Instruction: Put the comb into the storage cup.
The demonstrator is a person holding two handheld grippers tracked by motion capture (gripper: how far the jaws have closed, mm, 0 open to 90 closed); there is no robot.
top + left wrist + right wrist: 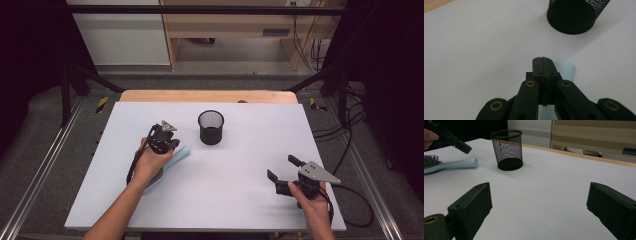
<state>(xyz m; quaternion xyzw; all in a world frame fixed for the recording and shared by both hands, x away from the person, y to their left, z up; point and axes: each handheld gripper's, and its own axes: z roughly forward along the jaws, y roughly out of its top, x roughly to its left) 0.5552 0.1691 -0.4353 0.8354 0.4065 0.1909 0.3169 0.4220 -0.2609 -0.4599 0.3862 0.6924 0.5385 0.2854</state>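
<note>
The light blue hairbrush (447, 165) is lying flat on the white table (240, 150), on the person's left side, its handle pointing toward the black mesh cup (211, 127). In the right gripper view the brush is showing a smooth, rounded pale-blue handle that is ending in a blunt tip near the cup, and a head with dark upright bristles at the picture's left edge. In the high view the handle is sticking out to the right from under the left hand (150, 162), and the head is lying mostly hidden beneath that hand. The left gripper (542, 60) is hovering just above the handle with its jaws pressed flat together, nothing between them; in its own view the blue handle end is showing just behind and to the right of the closed tips, and whether they are touching it I cannot tell. The mesh cup is standing upright, near the handle tip but apart from it. The right gripper (281, 167) is sitting near the right front of the table, well apart from the brush, jaws standing wide with only bare table between them.
</note>
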